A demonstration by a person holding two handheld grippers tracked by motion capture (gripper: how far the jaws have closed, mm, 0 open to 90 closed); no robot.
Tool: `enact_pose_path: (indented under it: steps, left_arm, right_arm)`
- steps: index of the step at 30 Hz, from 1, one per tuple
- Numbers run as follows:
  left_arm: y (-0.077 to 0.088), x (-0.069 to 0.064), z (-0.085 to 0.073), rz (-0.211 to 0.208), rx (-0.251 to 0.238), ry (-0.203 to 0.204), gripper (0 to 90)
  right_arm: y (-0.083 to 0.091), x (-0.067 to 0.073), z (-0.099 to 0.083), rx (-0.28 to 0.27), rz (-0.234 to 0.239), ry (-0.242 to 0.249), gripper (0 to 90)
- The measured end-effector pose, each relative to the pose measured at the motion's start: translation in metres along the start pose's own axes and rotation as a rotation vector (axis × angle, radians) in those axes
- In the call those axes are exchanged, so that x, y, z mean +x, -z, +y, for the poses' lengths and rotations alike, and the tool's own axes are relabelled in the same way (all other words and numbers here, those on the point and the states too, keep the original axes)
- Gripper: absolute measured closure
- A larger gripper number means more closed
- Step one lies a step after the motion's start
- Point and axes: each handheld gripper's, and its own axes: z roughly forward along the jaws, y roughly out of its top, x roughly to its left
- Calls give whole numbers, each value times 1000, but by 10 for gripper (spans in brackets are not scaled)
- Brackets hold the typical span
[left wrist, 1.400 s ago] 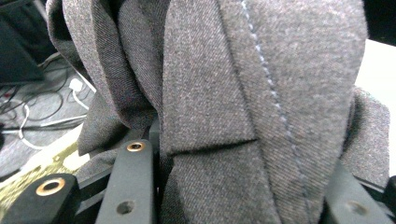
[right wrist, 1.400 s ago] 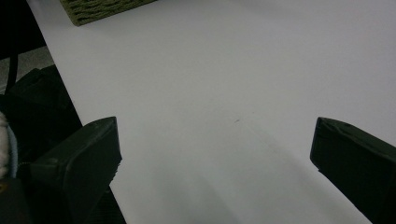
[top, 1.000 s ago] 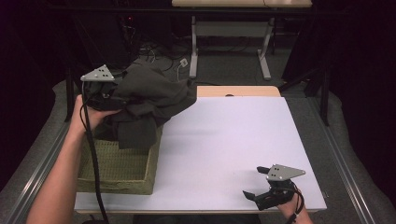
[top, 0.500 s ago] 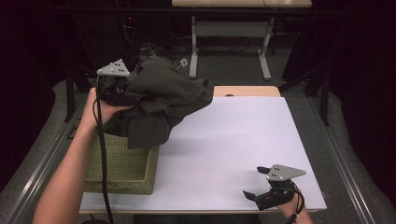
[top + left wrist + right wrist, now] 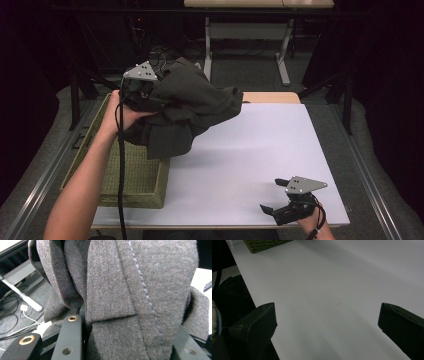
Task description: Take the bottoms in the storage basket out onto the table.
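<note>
Now the left gripper [image 5: 142, 92], its fingers clamped on a bunched dark grey garment [image 5: 192, 107] held above the green basket [image 5: 131, 176], looks mid-transfer toward the white table [image 5: 260, 150], where the wide-open, empty right gripper [image 5: 285, 209] must help spread it.

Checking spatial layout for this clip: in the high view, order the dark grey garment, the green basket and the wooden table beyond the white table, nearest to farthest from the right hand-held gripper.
1. Green basket, at the white table's left edge, its near corner closest to the right hand-held gripper.
2. Dark grey garment, held up above the basket, at back left.
3. Wooden table, behind the white table's far edge.
</note>
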Motion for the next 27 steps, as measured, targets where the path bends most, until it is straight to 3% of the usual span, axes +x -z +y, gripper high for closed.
enact_pose_path:
  steps: [27]
  left_arm:
    - [-52,-14,30,-117,-12,-54,582]
  right_arm:
    - [0,-1,0,-10,11,-3,17]
